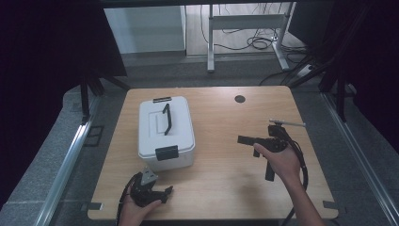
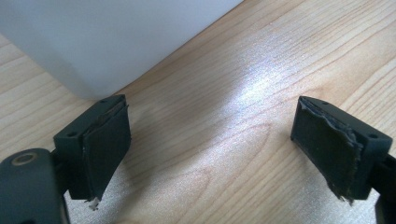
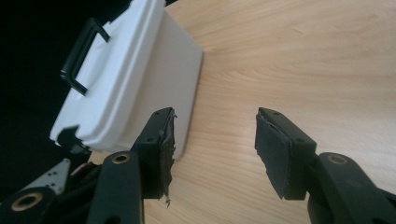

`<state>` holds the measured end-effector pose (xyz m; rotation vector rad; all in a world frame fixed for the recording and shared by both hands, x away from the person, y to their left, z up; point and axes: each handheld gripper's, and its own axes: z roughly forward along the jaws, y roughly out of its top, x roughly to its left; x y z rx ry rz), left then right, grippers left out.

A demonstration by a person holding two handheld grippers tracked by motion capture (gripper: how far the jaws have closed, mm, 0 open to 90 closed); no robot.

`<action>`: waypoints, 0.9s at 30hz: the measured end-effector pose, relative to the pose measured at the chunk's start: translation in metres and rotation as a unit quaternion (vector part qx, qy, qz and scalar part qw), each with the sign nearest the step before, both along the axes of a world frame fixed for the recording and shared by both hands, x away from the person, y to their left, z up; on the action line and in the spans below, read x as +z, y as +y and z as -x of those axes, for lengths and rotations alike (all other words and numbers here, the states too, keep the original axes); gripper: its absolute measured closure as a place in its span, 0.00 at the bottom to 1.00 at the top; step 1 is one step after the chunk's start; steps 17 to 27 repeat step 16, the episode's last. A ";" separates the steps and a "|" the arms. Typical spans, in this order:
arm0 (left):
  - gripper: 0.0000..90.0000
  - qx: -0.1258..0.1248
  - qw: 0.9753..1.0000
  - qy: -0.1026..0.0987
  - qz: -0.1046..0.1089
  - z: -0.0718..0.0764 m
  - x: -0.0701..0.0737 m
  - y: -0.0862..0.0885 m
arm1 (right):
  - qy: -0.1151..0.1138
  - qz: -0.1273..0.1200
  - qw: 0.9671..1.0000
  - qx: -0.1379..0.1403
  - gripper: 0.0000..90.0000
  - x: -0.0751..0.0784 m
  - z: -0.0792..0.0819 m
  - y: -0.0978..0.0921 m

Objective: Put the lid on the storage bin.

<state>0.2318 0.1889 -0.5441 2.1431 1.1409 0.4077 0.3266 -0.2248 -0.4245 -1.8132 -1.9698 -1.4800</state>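
A white lidded box [image 1: 166, 132] with a black carry handle [image 1: 166, 118] and a black front latch [image 1: 167, 152] stands on the left half of the wooden table [image 1: 221, 183]. My left gripper [image 1: 164, 193] rests low at the near edge, just in front of the box, open with bare wood between its pads [image 2: 106, 140]; the box's white wall [image 2: 107, 37] fills the view ahead. My right gripper [image 1: 244, 140] is held to the right of the box, jaws pointing left at it and open, nothing between them. In the right gripper view [image 3: 215, 144] the box [image 3: 140, 84] lies ahead, a gap apart.
A round dark grommet [image 1: 240, 99] sits in the table near its far edge. A thin grey rod [image 1: 287, 123] sticks out from the right gripper. Beyond the table are desk legs and cables [image 1: 256, 42] on the floor. Metal rails [image 1: 70, 155] run along both sides.
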 end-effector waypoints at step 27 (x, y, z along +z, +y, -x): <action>0.13 0.000 1.000 0.000 0.000 0.000 0.000 0.000 | 0.006 -0.015 1.000 -0.011 0.51 -0.024 0.012 -0.023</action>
